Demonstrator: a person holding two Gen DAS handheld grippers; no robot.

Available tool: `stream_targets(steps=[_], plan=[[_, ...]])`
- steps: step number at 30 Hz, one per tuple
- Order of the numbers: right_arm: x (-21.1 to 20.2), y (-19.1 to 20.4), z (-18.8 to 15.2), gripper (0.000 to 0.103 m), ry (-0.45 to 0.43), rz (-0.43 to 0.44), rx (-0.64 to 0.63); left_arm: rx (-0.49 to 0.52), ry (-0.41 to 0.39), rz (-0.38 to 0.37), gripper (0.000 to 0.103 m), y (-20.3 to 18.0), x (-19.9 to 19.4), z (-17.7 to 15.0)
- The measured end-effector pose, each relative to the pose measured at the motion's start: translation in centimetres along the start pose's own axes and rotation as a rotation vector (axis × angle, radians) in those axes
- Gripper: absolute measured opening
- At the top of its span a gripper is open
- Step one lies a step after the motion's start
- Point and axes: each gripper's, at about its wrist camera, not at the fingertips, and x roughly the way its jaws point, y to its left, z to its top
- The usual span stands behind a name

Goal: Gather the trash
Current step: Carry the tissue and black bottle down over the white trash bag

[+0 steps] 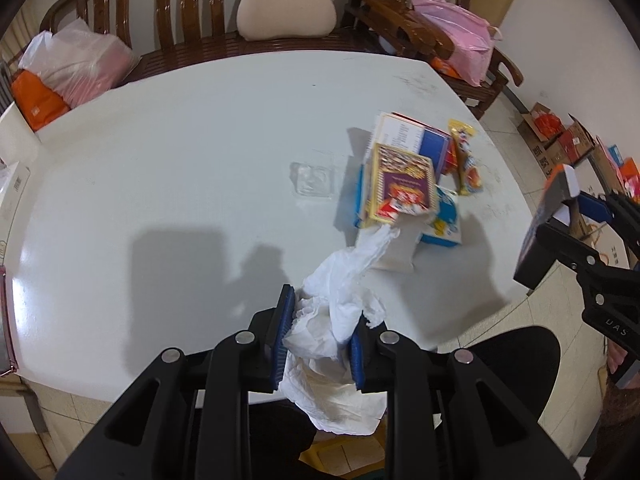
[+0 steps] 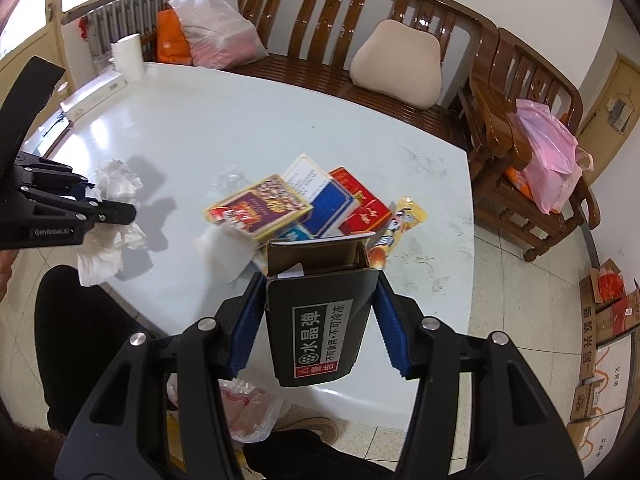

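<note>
**Two hand-held grippers, each loaded, over a pale desk of litter**

Surface and room: one glossy white desk [image 2: 168, 140] with rounded corners, scuffed grey toward its right edge. Behind it stood a slatted brown wooden bench [image 2: 320, 4] carrying a beige cushion [image 2: 396, 66], a clear plastic bag [image 2: 216, 32] and an orange bag [image 2: 170, 40]. A matching wooden chair [image 2: 516, 96] held a pink plastic bag [image 2: 548, 160]. Cardboard cartons [image 2: 604, 320] sat on the tiled floor at right. A white paper roll [image 2: 128, 56] stood at the desk's far corner.

Writing: the black carton [image 2: 320, 320] bore a label reading "水晶弹" and "不可食用,不可冷冻". The left tool's body read "GenRobot.AI".

Items:
- Left hand-held gripper [image 1: 320, 332]: blue ribbed pads closed on a crumpled white tissue [image 1: 340, 304], soft and creased, lifted at the desk's near edge; a loose tail trailed toward the pile.
- Right hand-held gripper [image 2: 320, 320]: blue pads set wide, pressed against both sides of the black carton, its top flaps open and brown inside, held near the desk's near edge.
- Pile [image 2: 304, 208], mid-desk: a flat gold-bordered purple packet [image 2: 260, 206] on top; a blue-and-white box [image 2: 328, 208] and red box [image 2: 364, 208] beneath; a yellow snack wrapper [image 2: 400, 220] beside them. Print there was too small to read.
- Clear plastic tray [image 1: 314, 180], nearly transparent, just left of the pile.
</note>
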Motion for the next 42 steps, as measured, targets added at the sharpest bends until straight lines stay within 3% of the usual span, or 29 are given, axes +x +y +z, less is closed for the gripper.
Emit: stream_targets(steps=[7, 23, 42], plan=[[-2.1, 2.7, -1.4, 0.053, -0.029, 0.024, -0.038, 0.034, -0.004, 0.003, 0.024, -1.5, -0.9, -3.0], [-3.5, 7.6, -6.7, 0.053, -0.017, 0.086, -0.08, 0.069, 0.051, -0.02, 0.024, -4.1, 1.1, -9.9], [0.1, 9.7, -12.1, 0.053, 0.079, 0.117, -0.063, 0.098, 0.119, -0.006, 0.024, -5.8, 5.6, -14.3]])
